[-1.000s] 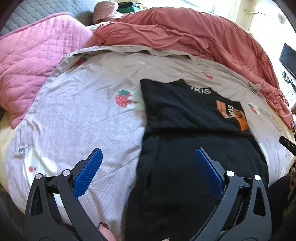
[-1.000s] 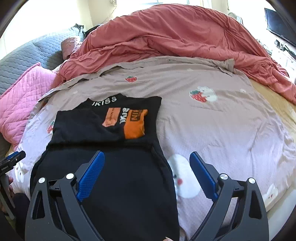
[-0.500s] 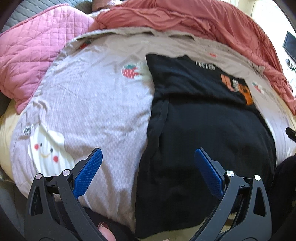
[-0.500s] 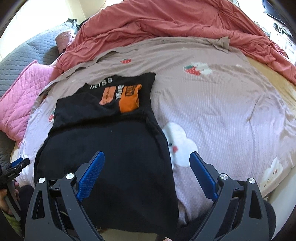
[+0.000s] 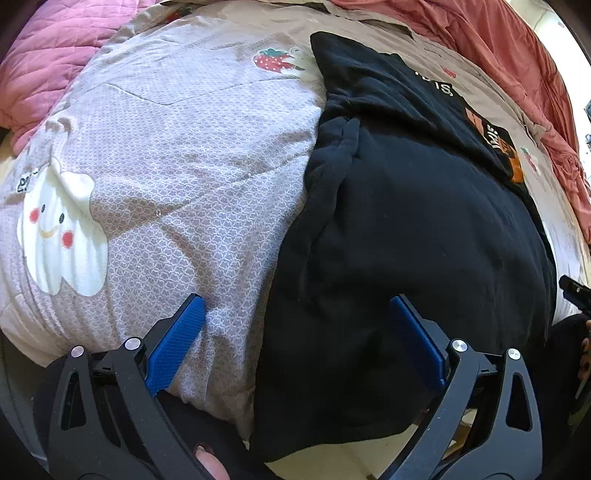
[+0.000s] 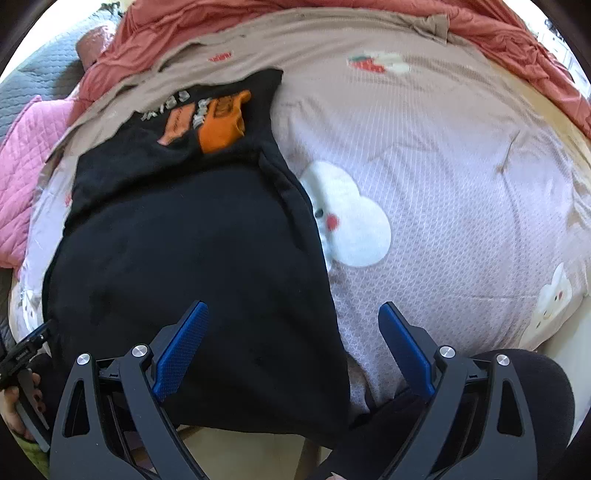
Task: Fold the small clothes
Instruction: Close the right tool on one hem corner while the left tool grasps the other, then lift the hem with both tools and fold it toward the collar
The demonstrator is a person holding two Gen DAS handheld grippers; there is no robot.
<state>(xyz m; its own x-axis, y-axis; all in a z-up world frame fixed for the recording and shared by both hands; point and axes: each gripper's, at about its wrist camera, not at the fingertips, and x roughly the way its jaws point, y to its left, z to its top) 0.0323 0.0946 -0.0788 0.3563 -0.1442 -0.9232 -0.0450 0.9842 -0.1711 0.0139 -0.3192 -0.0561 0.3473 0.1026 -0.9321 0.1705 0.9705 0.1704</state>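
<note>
A black garment (image 5: 406, 229) (image 6: 177, 243) with an orange print patch (image 6: 221, 122) lies flat on the bed, its top part folded down and its bottom hem hanging over the near bed edge. My left gripper (image 5: 295, 314) is open, straddling the garment's lower left edge just above the hem. Open too, my right gripper (image 6: 293, 319) straddles the lower right edge. Neither holds cloth. The other gripper's tip (image 5: 576, 295) shows at the right edge of the left wrist view.
The bed is covered by a mauve quilt (image 5: 177, 155) (image 6: 443, 184) with cloud and strawberry prints. A pink quilted blanket (image 5: 48, 62) lies at the left and a rust-red duvet (image 6: 332, 11) is bunched at the back. A person's dark-clad knee (image 6: 517, 398) is near the bed edge.
Both grippers have pulled back and dropped toward the near bed edge, so the garment's bottom hem and the bed's front edge have come into view. The jaws stayed open.
</note>
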